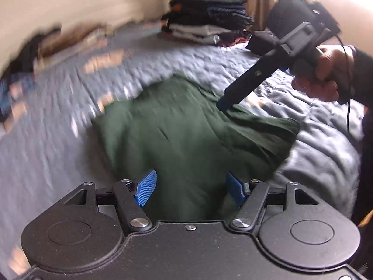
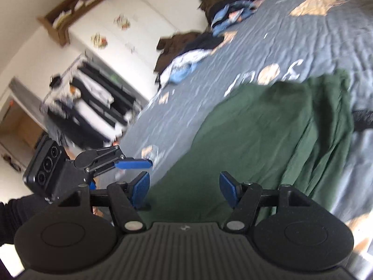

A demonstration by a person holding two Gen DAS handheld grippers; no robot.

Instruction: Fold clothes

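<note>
Both the left gripper (image 1: 190, 187) and right gripper (image 2: 184, 192) hung spread and empty over the green garment (image 1: 186, 135) on the bed (image 1: 58, 144).

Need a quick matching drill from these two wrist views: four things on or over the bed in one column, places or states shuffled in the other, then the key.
Things:
1. green garment
2. stack of folded clothes
3. left hand-held gripper
4. unfolded clothes heap

Places or states:
A. piled neatly at the far end of the bed, near the curtain
B. jaws open, nothing between the pads
C. spread on the grey quilt, between both grippers
D. loose, along the bed's edge toward the clothes rack

Pairs: 1-C, 2-A, 3-B, 4-D
</note>
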